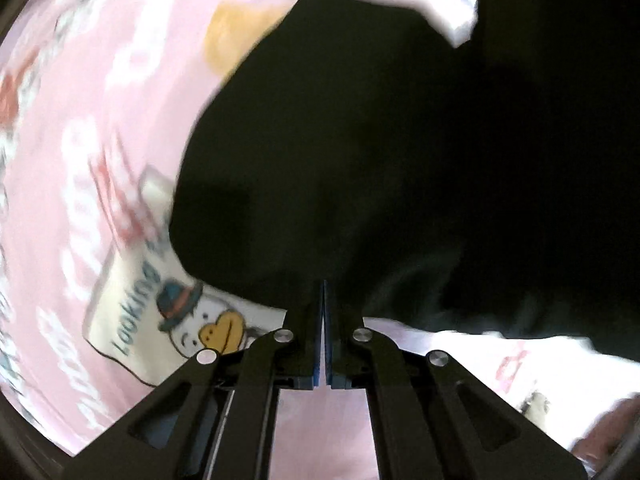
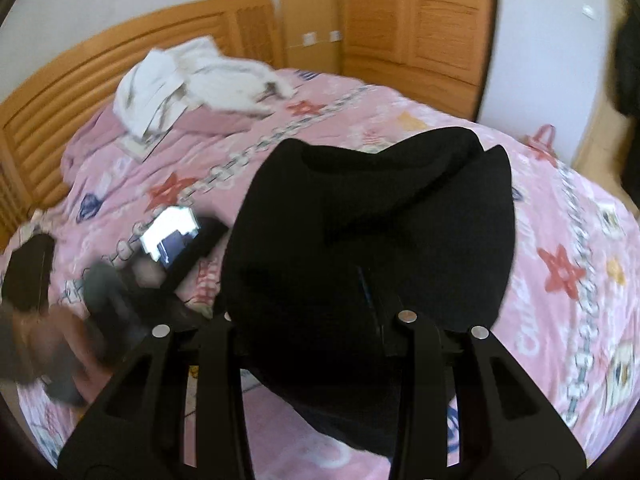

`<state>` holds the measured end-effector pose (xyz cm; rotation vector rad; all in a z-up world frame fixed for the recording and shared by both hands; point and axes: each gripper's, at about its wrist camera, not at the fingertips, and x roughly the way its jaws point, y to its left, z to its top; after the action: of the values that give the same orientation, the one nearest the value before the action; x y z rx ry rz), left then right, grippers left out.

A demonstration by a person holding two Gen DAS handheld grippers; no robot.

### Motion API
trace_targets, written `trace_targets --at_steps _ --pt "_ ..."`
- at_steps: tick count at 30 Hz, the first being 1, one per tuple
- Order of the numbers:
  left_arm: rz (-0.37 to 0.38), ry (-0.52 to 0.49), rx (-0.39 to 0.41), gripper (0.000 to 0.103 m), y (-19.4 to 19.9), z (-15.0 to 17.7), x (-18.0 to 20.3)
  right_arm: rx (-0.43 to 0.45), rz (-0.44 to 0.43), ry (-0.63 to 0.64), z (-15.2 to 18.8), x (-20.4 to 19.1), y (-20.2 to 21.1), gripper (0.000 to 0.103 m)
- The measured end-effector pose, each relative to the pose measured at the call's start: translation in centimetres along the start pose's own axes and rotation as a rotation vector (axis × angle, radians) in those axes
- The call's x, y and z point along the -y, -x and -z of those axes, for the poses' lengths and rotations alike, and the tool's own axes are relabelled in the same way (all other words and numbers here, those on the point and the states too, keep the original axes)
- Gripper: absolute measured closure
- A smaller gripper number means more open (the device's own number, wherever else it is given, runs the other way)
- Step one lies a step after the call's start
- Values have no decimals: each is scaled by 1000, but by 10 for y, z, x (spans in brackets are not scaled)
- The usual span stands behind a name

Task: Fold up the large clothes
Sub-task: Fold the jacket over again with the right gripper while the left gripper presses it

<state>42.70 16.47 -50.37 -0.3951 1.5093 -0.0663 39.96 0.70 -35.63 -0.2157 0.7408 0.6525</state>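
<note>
A large black garment (image 1: 380, 152) lies on a pink patterned bedspread (image 1: 80, 160). My left gripper (image 1: 324, 292) is shut with its blue pads pressed together at the garment's near edge; whether cloth is pinched between them I cannot tell. In the right wrist view the black garment (image 2: 372, 232) is draped over my right gripper (image 2: 316, 320) and hides its fingertips, so its state does not show. The garment hangs bunched above the bedspread (image 2: 560, 240).
A white garment (image 2: 200, 76) lies crumpled near the wooden headboard (image 2: 100, 68). A phone with a lit screen (image 2: 170, 236) rests on the bed at left, beside the other gripper and hand (image 2: 60, 320). A wooden wardrobe (image 2: 408, 20) stands behind the bed.
</note>
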Motion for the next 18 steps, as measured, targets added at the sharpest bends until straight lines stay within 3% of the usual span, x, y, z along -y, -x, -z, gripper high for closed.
trace_targets --at_steps 1,2,4,5,6,10,15,18 --pt "-51 17 16 100 -13 3 -8 -18 -17 26 -4 -9 -11 68" --pt "-29 94 9 101 -33 5 -29 -47 -51 44 -7 -18 -24 68" --pt "192 308 -12 100 -55 11 -74 -82 -104 55 -12 -30 -43 68" --pt "295 381 -14 100 -56 15 -90 -105 -117 74 -15 -39 -54 68" --pt "342 399 -2 100 -49 21 -97 -124 -107 108 -17 -50 -66 68" --pt "325 372 54 100 -10 52 -106 -224 -133 122 -26 -72 -108 69" --pt "285 502 3 100 24 94 -166 -414 -78 121 -6 -92 -169 69" --pt "280 550 25 101 60 105 -192 -491 -66 127 10 -99 -189 69"
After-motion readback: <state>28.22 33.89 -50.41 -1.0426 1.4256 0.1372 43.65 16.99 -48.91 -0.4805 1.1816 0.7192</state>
